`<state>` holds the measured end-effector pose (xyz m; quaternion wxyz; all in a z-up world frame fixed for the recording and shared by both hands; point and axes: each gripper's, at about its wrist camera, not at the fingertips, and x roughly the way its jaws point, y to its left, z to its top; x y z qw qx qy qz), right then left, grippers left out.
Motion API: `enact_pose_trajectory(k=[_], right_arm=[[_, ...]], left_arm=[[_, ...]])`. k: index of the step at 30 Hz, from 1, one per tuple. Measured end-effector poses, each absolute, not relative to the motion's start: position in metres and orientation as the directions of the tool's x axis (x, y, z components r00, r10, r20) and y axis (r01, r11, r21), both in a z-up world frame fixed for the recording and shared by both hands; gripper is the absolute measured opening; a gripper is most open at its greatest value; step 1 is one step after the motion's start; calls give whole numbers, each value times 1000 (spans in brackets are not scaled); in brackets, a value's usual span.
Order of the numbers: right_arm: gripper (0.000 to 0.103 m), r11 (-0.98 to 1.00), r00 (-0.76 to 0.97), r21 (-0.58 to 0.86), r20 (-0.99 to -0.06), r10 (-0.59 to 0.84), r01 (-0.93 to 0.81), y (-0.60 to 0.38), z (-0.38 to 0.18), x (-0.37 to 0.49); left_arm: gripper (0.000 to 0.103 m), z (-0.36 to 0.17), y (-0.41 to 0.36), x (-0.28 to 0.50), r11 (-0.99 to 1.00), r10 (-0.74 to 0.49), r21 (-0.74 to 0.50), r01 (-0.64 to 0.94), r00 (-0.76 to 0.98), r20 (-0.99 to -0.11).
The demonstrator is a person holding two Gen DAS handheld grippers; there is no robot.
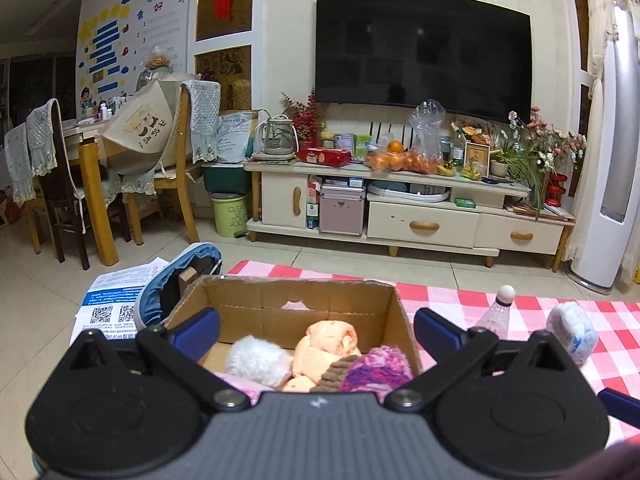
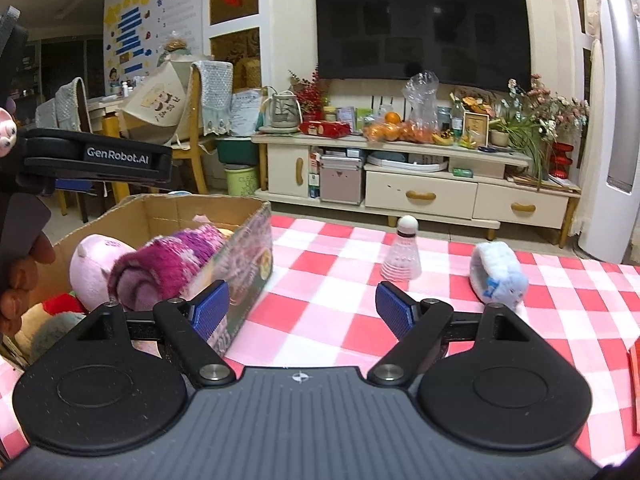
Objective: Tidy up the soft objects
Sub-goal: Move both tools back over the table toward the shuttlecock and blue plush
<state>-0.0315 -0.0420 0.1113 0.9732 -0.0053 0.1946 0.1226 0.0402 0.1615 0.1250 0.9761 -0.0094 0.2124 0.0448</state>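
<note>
Down at the bottom centre of the left wrist view sits the cardboard box (image 1: 332, 300), open at the top and already holding soft things: a white fluffy ball (image 1: 258, 358), an orange plush (image 1: 326, 346) and a purple-and-pink knitted piece (image 1: 378, 368), all packed close together. In the right wrist view the same box (image 2: 248, 256) fills the lower left of the frame, with a rolled purple knit (image 2: 168, 266) leaning on its near wall and a pink plush (image 2: 96, 264) just beside it.

Right of the box, on the red-and-white checked cloth (image 2: 328, 304), a light blue fluffy band (image 2: 498, 276) stands on edge in the right half of the frame, well apart from the box. A shuttlecock (image 2: 402, 256) stands cork-up between them, near the band.

The left gripper (image 1: 316, 328) hangs over the box with its blue-padded fingers spread wide and nothing between them. The right gripper (image 2: 302, 310) is likewise spread wide and empty above the cloth, its left finger just beside the box's corner.

Behind, a cream TV cabinet (image 1: 400, 200) loaded with oranges and flowers runs across the middle, under a dark television (image 1: 424, 46) in the upper centre.
</note>
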Motion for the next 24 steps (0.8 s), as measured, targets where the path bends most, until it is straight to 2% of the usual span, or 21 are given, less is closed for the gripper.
enact_pose_trajectory(k=[24], right_arm=[[101, 986, 904, 115, -398, 157, -121, -47, 100, -23]], left_arm=[[102, 119, 103, 43, 997, 53, 77, -22, 901, -430]])
